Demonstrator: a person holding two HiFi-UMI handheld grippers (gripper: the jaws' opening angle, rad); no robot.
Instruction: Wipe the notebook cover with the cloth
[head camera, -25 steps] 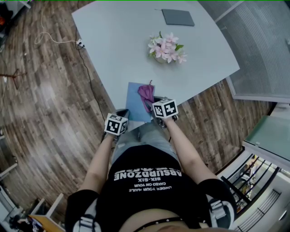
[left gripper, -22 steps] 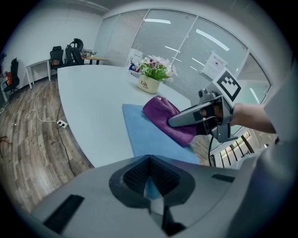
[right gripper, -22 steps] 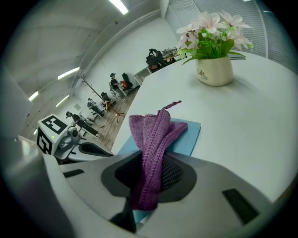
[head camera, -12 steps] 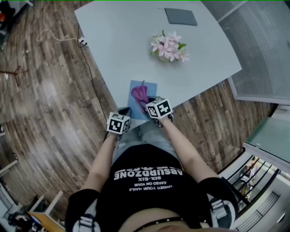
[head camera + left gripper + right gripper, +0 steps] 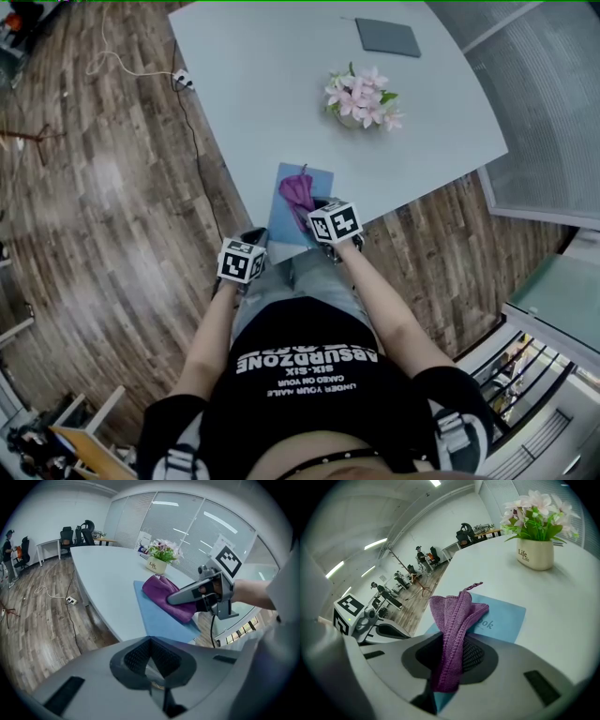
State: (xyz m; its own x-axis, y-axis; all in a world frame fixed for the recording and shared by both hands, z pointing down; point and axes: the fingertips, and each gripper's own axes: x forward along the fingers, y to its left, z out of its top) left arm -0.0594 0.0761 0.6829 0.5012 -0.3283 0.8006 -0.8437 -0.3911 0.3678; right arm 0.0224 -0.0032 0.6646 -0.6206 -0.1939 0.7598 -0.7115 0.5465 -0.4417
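A light blue notebook (image 5: 284, 221) lies at the near edge of the white table (image 5: 272, 84). My right gripper (image 5: 315, 208) is shut on a purple cloth (image 5: 300, 190), which rests bunched on the notebook's cover. In the right gripper view the cloth (image 5: 457, 616) runs up from between the jaws onto the notebook (image 5: 501, 618). My left gripper (image 5: 254, 236) hangs off the table's edge, left of the notebook, jaws together with nothing in them. From the left gripper view I see the cloth (image 5: 164, 597) on the notebook (image 5: 161, 623) under the right gripper (image 5: 175, 599).
A pot of pink flowers (image 5: 362, 98) stands mid-table beyond the notebook. A dark flat tablet (image 5: 387, 36) lies at the far edge. A cable and power strip (image 5: 180, 80) lie on the wooden floor to the left. Office chairs and desks stand far back (image 5: 79, 534).
The right gripper slid the cloth leftward across the cover, then back toward its middle. The left gripper stayed beside the table's edge.
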